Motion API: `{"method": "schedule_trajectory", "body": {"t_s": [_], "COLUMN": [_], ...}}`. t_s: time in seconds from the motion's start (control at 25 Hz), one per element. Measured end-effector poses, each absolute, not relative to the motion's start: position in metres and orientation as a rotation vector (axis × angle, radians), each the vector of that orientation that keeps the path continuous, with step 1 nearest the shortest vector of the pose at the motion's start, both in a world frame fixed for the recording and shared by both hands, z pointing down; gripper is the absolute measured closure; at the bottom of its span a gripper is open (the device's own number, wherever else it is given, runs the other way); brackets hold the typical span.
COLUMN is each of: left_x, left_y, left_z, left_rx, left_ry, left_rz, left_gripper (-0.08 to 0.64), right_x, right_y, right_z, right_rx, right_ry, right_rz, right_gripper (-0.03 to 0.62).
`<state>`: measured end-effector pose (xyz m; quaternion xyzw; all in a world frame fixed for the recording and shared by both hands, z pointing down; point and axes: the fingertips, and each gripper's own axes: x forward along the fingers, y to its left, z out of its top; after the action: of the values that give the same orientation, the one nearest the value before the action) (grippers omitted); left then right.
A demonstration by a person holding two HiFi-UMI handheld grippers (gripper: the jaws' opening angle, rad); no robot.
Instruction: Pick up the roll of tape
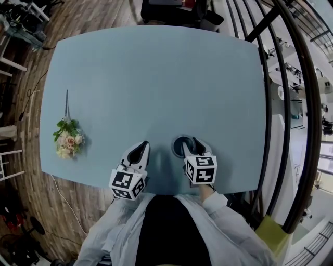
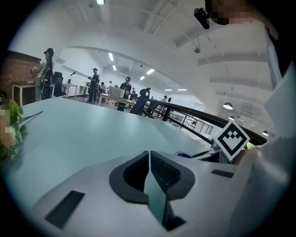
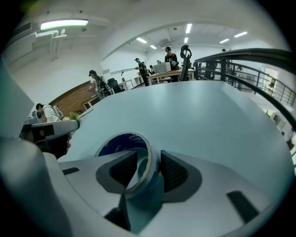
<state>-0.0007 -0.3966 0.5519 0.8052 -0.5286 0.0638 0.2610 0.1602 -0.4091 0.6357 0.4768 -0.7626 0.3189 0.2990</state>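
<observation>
The roll of tape (image 1: 178, 141) lies flat on the light blue table (image 1: 156, 78) near its front edge, a pale ring with a blue printed core (image 3: 121, 144). My right gripper (image 1: 190, 147) is tilted down over it with its jaws straddling the ring's right wall, one pad inside the hole and one outside (image 3: 147, 159). A little room shows beside the wall, so I read the jaws as open. My left gripper (image 1: 141, 147) rests just left of the roll, its jaws (image 2: 149, 155) shut with nothing between them. A sliver of the roll (image 2: 184, 155) shows past it.
An artificial flower sprig (image 1: 67, 139) lies at the table's left edge. A dark railing (image 1: 276, 104) runs along the right side. The table's front edge passes just under both grippers. An office chair (image 1: 177, 10) stands beyond the far edge.
</observation>
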Motion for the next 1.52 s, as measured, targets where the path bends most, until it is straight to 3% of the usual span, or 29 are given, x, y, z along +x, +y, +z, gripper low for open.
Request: {"method": "schedule_trajectory", "body": {"t_s": [0.12,0.24,1.52], "left_x": [-0.003,-0.005,-0.043], "left_y": [-0.397,-0.396,-0.348], "left_z": [0.552,0.548,0.503], "left_rx": [2.182,2.189,2.327], "left_ry": [-1.427,-1.432,-1.403], "left_rz": [0.168,0.162,0.103], "left_gripper": [0.534,0.534,0.534], "right_x": [0.162,0.163,0.156], "right_y": [-0.413,-0.414,-0.360], "right_z": [0.637,0.636,0.554], "right_rx": [1.292,1.306,1.587], "right_ry": [-1.991,-1.975,-2.061], "right_rz": [0.820,0.772,0.627], "right_gripper": [0.483,0.489,0.495]}}
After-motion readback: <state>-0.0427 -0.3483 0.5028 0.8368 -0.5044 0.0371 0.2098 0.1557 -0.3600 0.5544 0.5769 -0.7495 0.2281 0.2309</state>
